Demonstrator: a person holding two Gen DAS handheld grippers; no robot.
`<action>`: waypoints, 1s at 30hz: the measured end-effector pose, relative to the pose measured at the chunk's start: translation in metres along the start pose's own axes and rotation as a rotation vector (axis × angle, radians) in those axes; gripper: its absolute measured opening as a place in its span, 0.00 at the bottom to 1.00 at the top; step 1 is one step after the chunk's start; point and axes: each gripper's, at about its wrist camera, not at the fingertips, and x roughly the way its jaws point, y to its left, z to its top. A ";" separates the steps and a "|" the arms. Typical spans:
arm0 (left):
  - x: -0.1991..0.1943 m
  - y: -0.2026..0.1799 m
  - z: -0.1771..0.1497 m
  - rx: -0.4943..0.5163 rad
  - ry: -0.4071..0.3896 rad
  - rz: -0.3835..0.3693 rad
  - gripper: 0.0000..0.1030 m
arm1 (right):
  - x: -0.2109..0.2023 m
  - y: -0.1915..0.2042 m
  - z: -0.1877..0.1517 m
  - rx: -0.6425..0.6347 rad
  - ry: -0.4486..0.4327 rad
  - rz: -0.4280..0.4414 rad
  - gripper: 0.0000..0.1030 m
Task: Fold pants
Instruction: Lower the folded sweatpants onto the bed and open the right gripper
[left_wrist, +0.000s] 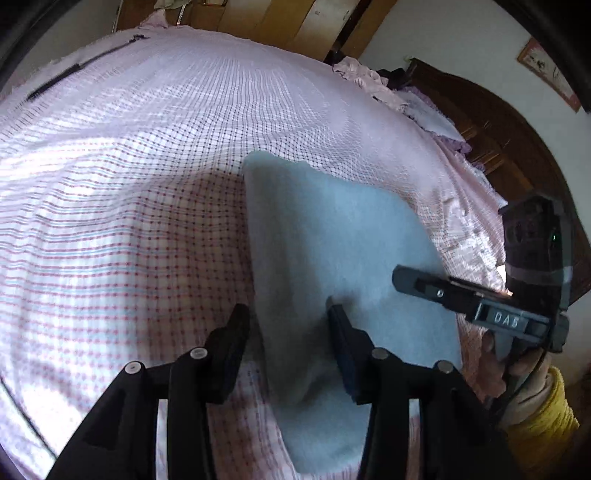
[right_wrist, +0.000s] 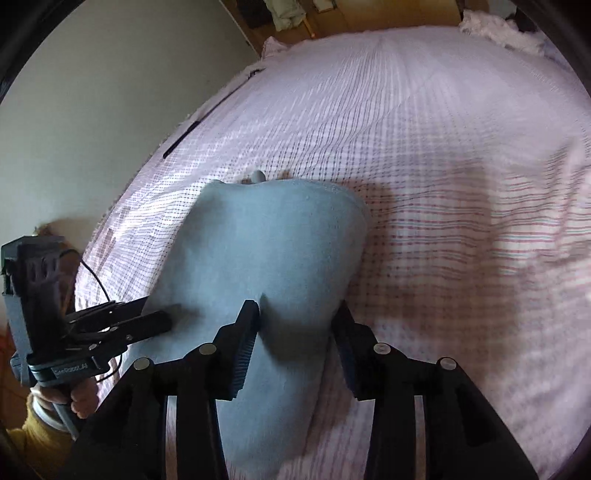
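1. Nearest the lens in the left wrist view, the left gripper (left_wrist: 288, 325) fills the lower centre of the frame. Its jaws stand apart and straddle the left edge of the pants (left_wrist: 332, 258); one finger lies on the fabric, the other off it on the bedsheet (left_wrist: 110, 184). No pinch is evident.
2. In the right wrist view the right gripper (right_wrist: 295, 321) occupies the lower centre. Its jaws stand apart with a raised ridge of cloth between them; the left pad touches the fabric, but the pads do not appear to clamp it.
3. The pants (right_wrist: 273, 251) lie at the centre of each frame as a light blue, already doubled bundle, flat on the checked bedsheet (right_wrist: 461, 166).
4. The person's hand (left_wrist: 517, 362), with a yellow sleeve, shows at the lower right of the left view.
5. Handling judgement: the cloth looks soft, fleecy, light and limp. It should sag and bunch rather than hold shape, is not fragile, and seems unlikely to slip.
6. Recommended hold: pinch all layers at the near edge, one gripper near each corner, so the layers travel together.
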 end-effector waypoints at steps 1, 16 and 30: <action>-0.007 -0.004 -0.004 0.015 0.001 0.017 0.45 | -0.005 -0.001 -0.003 -0.001 -0.004 -0.005 0.33; -0.020 -0.014 -0.054 0.117 -0.003 0.279 0.47 | 0.003 0.009 -0.062 -0.004 0.012 -0.106 0.36; -0.049 -0.027 -0.092 0.098 -0.047 0.323 0.52 | -0.053 0.035 -0.109 -0.077 -0.055 -0.240 0.54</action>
